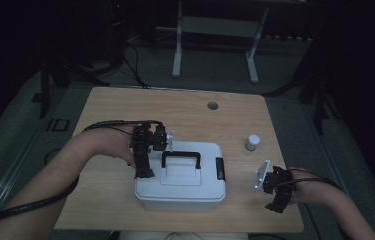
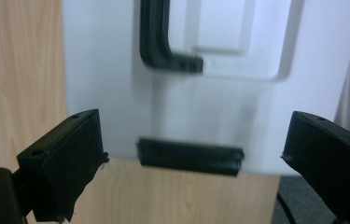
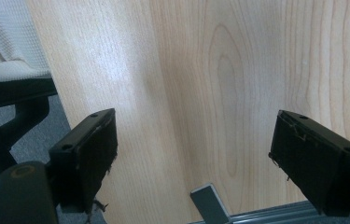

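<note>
Hovering wide-jawed: left hand-held gripper (image 2: 191, 154) over smooth white plastic box (image 2: 116, 70) w/ black latch (image 2: 190, 157); right hand-held gripper (image 3: 191, 154) wide over woodgrain table (image 3: 210, 70)

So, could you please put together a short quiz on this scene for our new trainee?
1. True or false: the left tongs are clamped shut on the black carry handle of the white box.
2. Which part of the box lies between the left tongs' open jaws in the left gripper view? A) the side latch B) the carry handle C) a hinge pin
3. Fill in: the right tongs are open over the bare wooden ____.

Key: 1 false, they are open and hold nothing; 2 A; 3 table.
</note>
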A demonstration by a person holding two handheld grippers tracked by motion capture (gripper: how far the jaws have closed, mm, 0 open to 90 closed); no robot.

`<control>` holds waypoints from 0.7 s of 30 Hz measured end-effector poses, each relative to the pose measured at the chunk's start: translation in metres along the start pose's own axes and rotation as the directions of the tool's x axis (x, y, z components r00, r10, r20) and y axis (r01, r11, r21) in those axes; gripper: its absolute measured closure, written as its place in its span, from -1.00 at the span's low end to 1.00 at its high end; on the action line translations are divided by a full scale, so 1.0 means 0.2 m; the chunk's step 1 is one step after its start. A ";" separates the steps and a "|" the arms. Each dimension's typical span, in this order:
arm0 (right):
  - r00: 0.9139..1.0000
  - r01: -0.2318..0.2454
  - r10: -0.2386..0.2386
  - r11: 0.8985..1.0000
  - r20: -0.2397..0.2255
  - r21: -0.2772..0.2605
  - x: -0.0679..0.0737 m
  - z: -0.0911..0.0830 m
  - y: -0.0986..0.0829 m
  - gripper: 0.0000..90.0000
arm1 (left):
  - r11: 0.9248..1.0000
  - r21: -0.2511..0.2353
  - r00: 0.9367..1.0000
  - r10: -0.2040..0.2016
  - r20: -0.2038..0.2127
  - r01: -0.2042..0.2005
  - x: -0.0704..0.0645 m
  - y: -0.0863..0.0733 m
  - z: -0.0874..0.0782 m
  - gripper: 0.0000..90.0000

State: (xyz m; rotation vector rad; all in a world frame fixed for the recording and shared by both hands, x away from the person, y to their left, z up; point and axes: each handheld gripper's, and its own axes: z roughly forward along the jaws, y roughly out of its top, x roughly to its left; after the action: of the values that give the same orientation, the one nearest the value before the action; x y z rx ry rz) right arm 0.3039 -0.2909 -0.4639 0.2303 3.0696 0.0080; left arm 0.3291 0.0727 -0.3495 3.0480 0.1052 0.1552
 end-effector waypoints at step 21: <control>1.000 0.004 -0.004 1.000 0.005 0.007 0.00 0.01 -0.01 -0.64 | 0.998 -0.036 0.998 0.061 0.030 -0.060 0.10 0.29 0.05 -0.65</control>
State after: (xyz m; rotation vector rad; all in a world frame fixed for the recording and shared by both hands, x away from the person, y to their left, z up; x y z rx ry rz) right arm 0.3039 -0.2935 -0.4653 0.2245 3.0660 -0.0032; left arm 0.3529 0.0161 -0.3516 3.0186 0.0081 0.1125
